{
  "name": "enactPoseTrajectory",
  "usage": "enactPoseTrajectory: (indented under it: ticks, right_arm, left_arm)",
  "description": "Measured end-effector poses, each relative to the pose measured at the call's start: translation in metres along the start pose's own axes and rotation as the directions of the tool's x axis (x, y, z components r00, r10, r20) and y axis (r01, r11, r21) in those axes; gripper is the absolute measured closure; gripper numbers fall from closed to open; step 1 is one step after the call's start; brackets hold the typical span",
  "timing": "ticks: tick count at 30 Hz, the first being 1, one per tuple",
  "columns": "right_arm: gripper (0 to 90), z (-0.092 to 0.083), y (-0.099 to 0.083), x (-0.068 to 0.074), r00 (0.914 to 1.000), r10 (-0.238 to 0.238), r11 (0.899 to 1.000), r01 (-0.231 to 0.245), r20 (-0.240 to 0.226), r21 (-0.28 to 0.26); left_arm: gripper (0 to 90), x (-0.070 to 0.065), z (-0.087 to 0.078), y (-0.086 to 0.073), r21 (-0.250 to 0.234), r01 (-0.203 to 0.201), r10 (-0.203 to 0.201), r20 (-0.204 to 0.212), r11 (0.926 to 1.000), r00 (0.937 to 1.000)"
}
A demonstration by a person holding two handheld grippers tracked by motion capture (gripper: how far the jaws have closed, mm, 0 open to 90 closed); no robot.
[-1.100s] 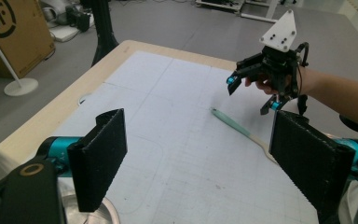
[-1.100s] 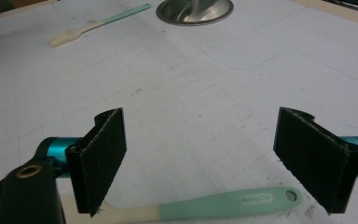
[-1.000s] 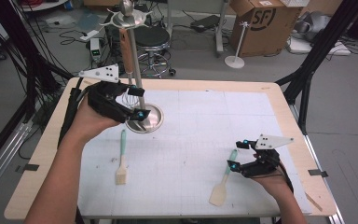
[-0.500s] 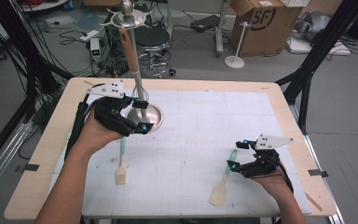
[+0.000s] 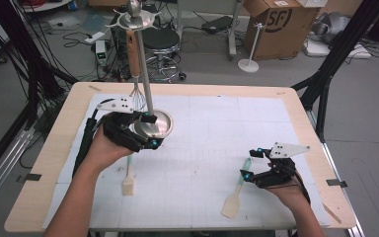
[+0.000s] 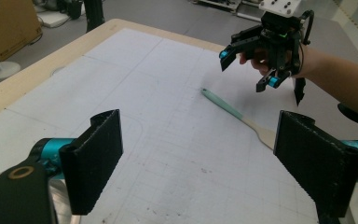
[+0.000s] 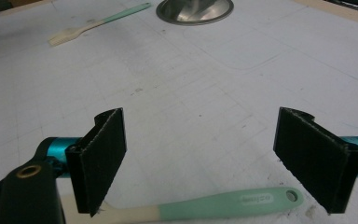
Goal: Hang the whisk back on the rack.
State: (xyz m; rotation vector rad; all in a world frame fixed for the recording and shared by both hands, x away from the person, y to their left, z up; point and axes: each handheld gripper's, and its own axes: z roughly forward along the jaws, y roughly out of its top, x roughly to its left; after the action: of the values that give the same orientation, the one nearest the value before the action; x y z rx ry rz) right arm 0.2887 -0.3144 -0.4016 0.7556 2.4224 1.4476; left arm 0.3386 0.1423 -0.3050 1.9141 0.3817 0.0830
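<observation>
The right spatula (image 5: 235, 193) lies on the surface (image 5: 217, 148), its green handle just under the right tool (image 5: 253, 164), whose jaws stand spread and empty. The left tool (image 5: 148, 131), spread wide and empty, hangs by the steel stand's base (image 5: 153, 126), the other spatula (image 5: 128, 177) nearby.

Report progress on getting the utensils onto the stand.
Done: one whisk hangs from the top of the stand. In hand: the right gripper is poised over the right spatula, jaws open at its green handle, not gripping. The left gripper, open and empty, sits by the stand's round base. Left: that one and the left spatula both lie flat on the mat, so lifting and hanging them likely remains.
</observation>
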Motion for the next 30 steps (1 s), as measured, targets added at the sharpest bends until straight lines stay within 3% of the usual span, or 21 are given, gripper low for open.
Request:
enactPoseTrajectory:
  ticks: [6, 17, 22, 30]
  right_arm:
    - [16.3, 0.0, 0.0, 0.0, 1.0, -0.001, 1.0, 0.001, 0.002, 0.005]
    - [16.3, 0.0, 0.0, 0.0, 1.0, 0.001, 1.0, -0.001, 0.003, 0.007]
    - [16.3, 0.0, 0.0, 0.0, 1.0, 0.001, 1.0, -0.001, 0.003, 0.007]
    - [16.3, 0.0, 0.0, 0.0, 1.0, 0.001, 1.0, -0.001, 0.003, 0.003]
  left_arm:
    - [15.4, -0.002, 0.006, -0.013, -0.059, -0.001, 0.002, 0.006, 0.9983, 1.0]
    - [15.2, -0.004, 0.014, -0.031, -0.088, 0.006, -0.006, 0.001, 0.9961, 1.0]
    - [15.2, -0.004, 0.016, -0.039, -0.084, 0.012, -0.011, 0.016, 0.9964, 0.9998]
    - [15.2, -0.006, 0.023, -0.054, -0.063, 0.021, -0.021, -0.005, 0.9978, 0.9998]
